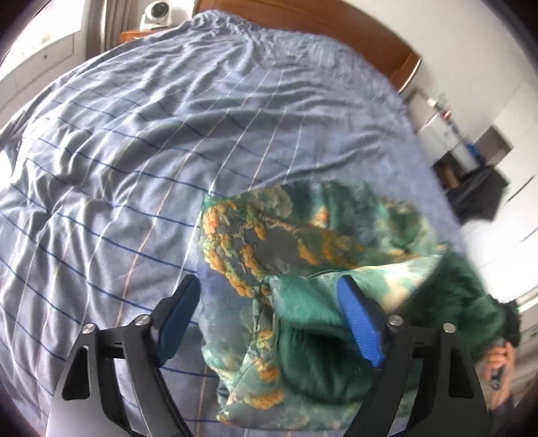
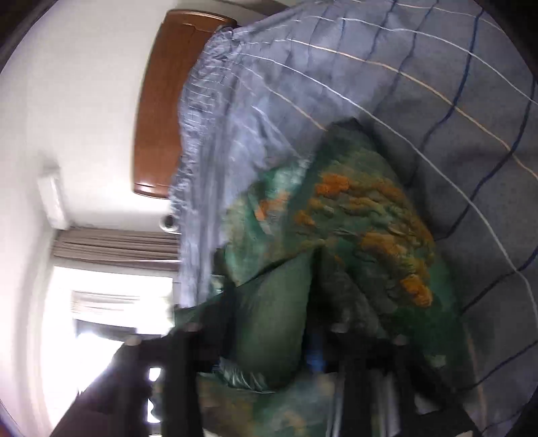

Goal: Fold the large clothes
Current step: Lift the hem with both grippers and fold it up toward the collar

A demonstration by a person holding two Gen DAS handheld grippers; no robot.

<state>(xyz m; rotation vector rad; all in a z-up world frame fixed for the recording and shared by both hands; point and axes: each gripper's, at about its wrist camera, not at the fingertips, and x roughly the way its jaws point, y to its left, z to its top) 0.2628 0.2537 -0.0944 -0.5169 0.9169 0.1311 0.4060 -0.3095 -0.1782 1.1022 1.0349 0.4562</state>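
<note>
A: While the green garment [image 1: 302, 255] lies bunched on the bed, just ahead of and beneath the left gripper [image 1: 272, 319], what is actually holding it?

B: Nothing on the left, as far as I can see. The left gripper's blue pads [image 1: 359, 322] stand wide apart, with satin cloth under the gap but not pinched. One pad hangs over the plain green lining, the other over bare bed cover [image 1: 134, 141].

A: And the right gripper [image 2: 265, 353]?

B: Its view is blurred and rolled on its side. Green cloth fills the space in front of it and seems to lie between the fingers, but I cannot tell whether the pads press on it.

A: Why is the garment heaped like that?

B: My guess is that it has been dropped there to be spread out. The printed side with orange flowers faces up and the lining folds out toward the gripper, so no edge is squared yet. Folding looks barely begun.

A: What lies beyond it?

B: Wrinkled blue checked cover stretches away from the grippers to a wooden headboard [image 1: 336, 30], leaving plenty of room to flatten the piece.
</note>
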